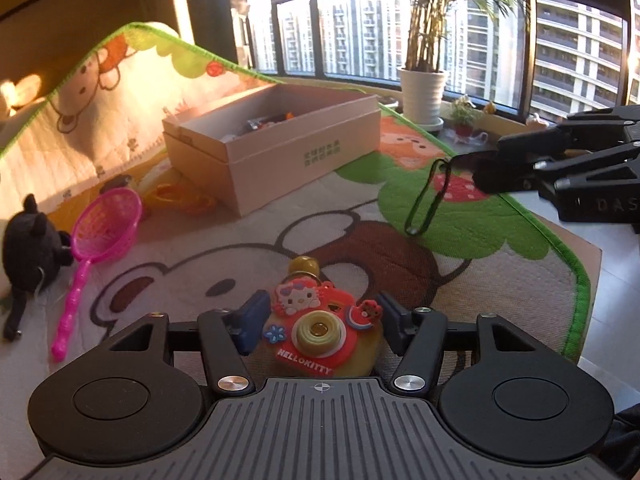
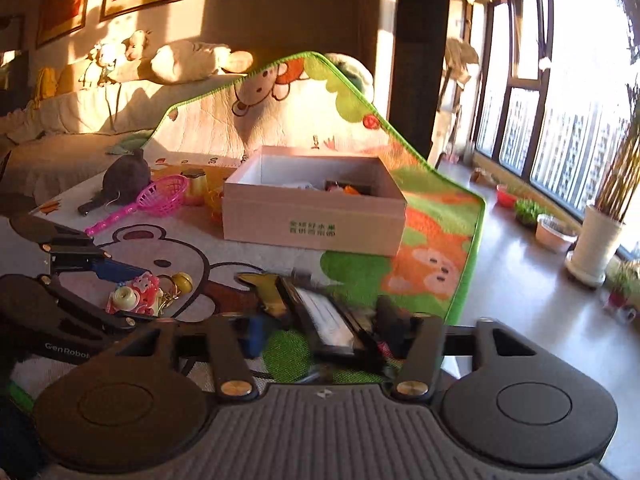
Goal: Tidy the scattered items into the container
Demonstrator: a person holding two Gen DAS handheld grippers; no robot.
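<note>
sunlit from the tall windows, a cartoon bear mat (image 1: 360,240) covers the surface where the toys lie, its far end lifted against a sofa.

the hello kitty toy camera (image 1: 320,328) sits between the blue pads of the left gripper (image 1: 322,322); the jaws stand narrowed around its sides, touching or all but touching, and the camera looks to rest on the mat. a small bell on its keyring pokes out just ahead of the jaws. the right gripper (image 2: 320,332) has its jaws drawn nearly closed on a flat dark card or tag holder (image 2: 324,320), blurred in the right wrist view; in the left wrist view a black cord loop (image 1: 426,196) dangles from its tip above the mat.

the open cardboard box (image 1: 280,148), already holding a few items, stands ahead of both sets of jaws, well apart from the left pair. beyond and to the left of the left jaws lie a pink toy net (image 1: 100,236), a black plush cat (image 1: 28,252) and an orange toy beside the box wall.

to do this step well, i would firm the squeeze on the camera's flat sides before lifting, since the rounded rubbery body could twist out. lift straight, clear the box rim with margin, and release low inside. the hanging loop may snag the rim, so carry that item high over the wall.
</note>
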